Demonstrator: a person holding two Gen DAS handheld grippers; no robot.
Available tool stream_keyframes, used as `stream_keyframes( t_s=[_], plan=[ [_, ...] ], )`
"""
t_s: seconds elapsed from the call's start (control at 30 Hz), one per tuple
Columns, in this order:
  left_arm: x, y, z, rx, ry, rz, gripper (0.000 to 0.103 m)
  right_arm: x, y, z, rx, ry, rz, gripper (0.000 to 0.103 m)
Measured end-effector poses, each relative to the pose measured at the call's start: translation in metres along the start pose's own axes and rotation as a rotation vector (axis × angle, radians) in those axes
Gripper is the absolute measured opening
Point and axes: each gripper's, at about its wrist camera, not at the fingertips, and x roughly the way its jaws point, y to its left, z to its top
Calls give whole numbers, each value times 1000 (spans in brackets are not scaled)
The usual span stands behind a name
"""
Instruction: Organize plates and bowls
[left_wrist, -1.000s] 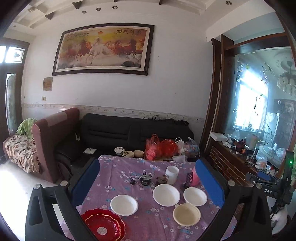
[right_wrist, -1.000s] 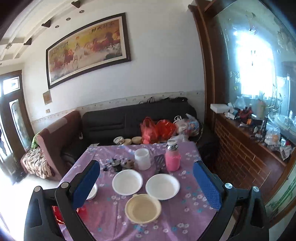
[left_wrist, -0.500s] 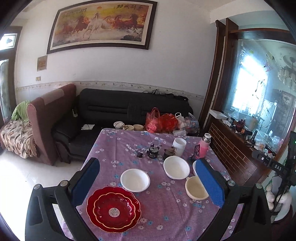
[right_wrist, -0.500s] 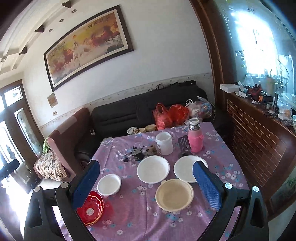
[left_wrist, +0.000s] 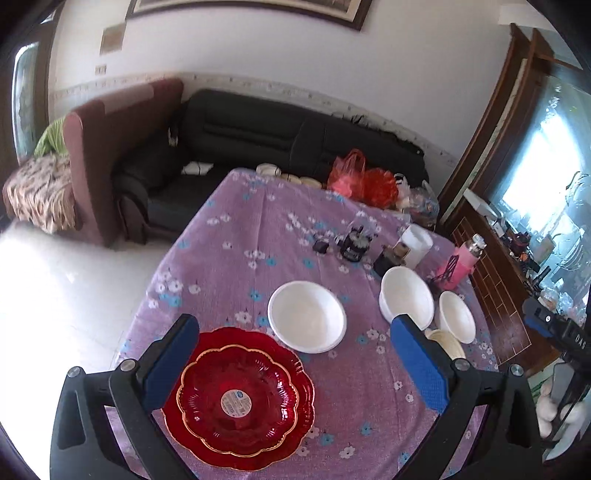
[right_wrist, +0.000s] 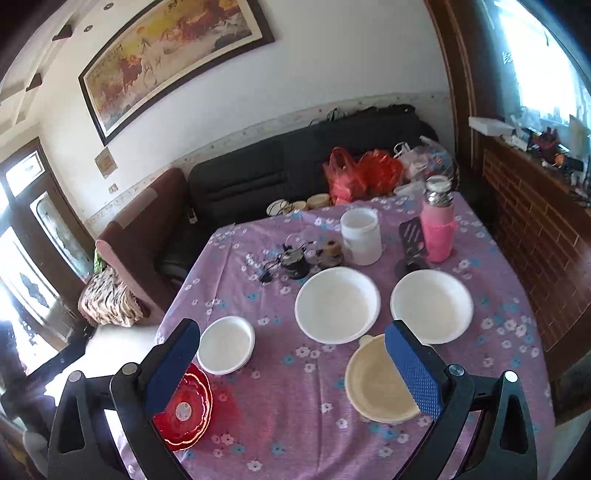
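Note:
A stack of red scalloped plates (left_wrist: 240, 398) lies at the table's near left; it also shows in the right wrist view (right_wrist: 184, 410). A small white bowl (left_wrist: 306, 315) (right_wrist: 226, 345) sits beyond it. Two larger white bowls (right_wrist: 338, 304) (right_wrist: 432, 306) sit mid-table, also seen from the left (left_wrist: 406, 297) (left_wrist: 456, 315). A cream bowl (right_wrist: 380, 384) (left_wrist: 445, 343) lies near the front right. My left gripper (left_wrist: 291, 365) is open above the red plates. My right gripper (right_wrist: 291, 363) is open above the table, its right finger over the cream bowl.
On the purple flowered tablecloth (right_wrist: 288, 406) stand a white jar (right_wrist: 360, 236), a pink flask (right_wrist: 437, 225), a black slotted holder (right_wrist: 413, 242) and small dark items (right_wrist: 295, 258). A black sofa (left_wrist: 258, 129) with red bags (right_wrist: 362, 173) stands behind; a brick counter (right_wrist: 535, 221) stands right.
Both grippers have tilted down and moved closer to the table. The red plates now lie between my left fingers. Both stay open and empty.

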Motion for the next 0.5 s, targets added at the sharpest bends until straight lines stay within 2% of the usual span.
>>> stream_keyframes(
  t_s=[0.07, 0.17, 0.23, 0.3, 0.5],
  plan=[
    [44, 12, 2, -26, 76, 21, 103, 53, 9, -12, -2, 82, 12, 97],
    [100, 31, 0, -93, 153, 20, 102, 135, 23, -34, 4, 233, 54, 70],
    [129, 41, 2, -140, 203, -13, 96, 180, 28, -48, 34, 303, 83, 69],
    [154, 46, 4, -161, 247, -32, 85, 212, 30, -57, 63, 338, 86, 69],
    [207, 35, 21, -117, 298, -18, 84, 268, 27, -73, 140, 381, 128, 69]
  ],
)
